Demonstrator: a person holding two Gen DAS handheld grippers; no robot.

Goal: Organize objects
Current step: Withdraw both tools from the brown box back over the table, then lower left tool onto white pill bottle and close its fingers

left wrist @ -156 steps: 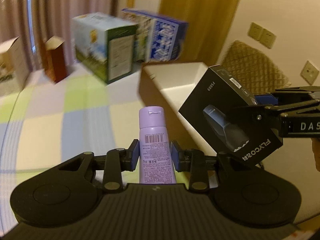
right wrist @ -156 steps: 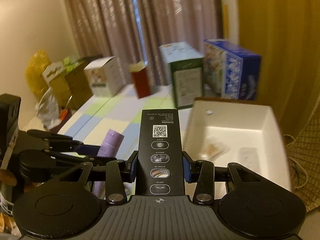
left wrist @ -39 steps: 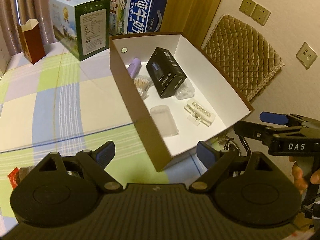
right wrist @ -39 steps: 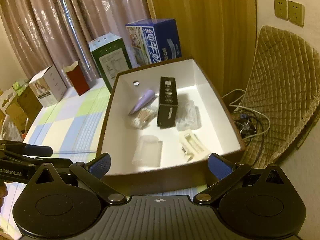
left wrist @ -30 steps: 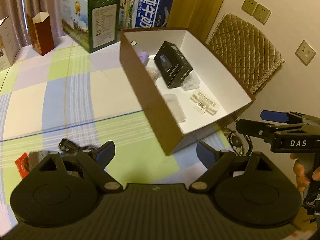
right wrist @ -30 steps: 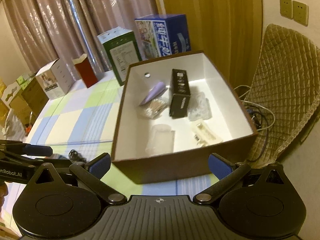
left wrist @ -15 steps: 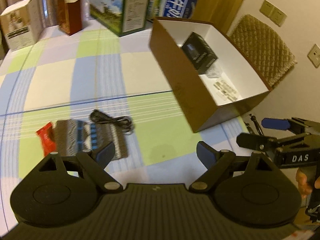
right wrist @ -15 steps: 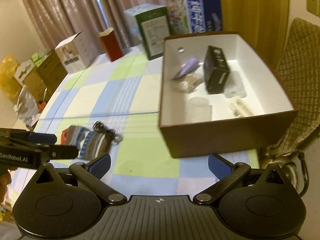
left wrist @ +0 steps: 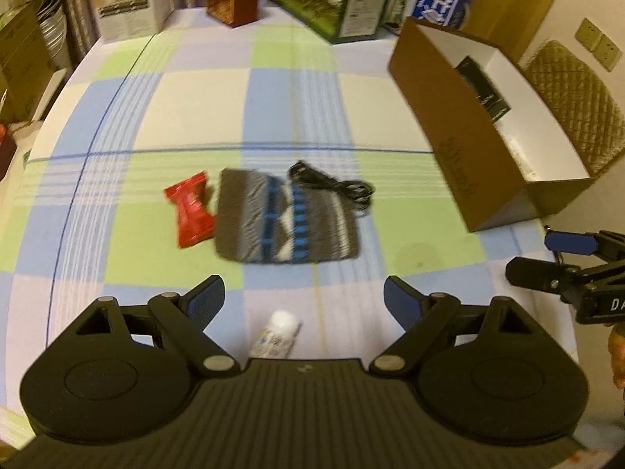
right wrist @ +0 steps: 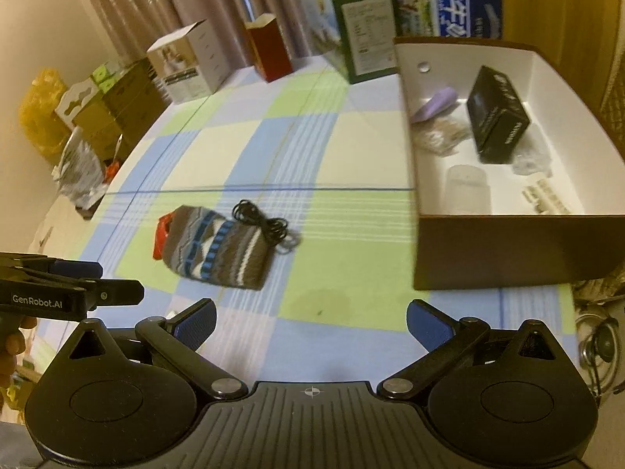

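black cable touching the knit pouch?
Touching. Right wrist view: the black cable lies on the knit pouch at its upper right corner; left wrist view shows the same overlap.

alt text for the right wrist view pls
The open, empty right gripper looks down at a checked tablecloth where a striped knit pouch, a black cable and a red packet lie loose. A brown box at right holds sorted items.
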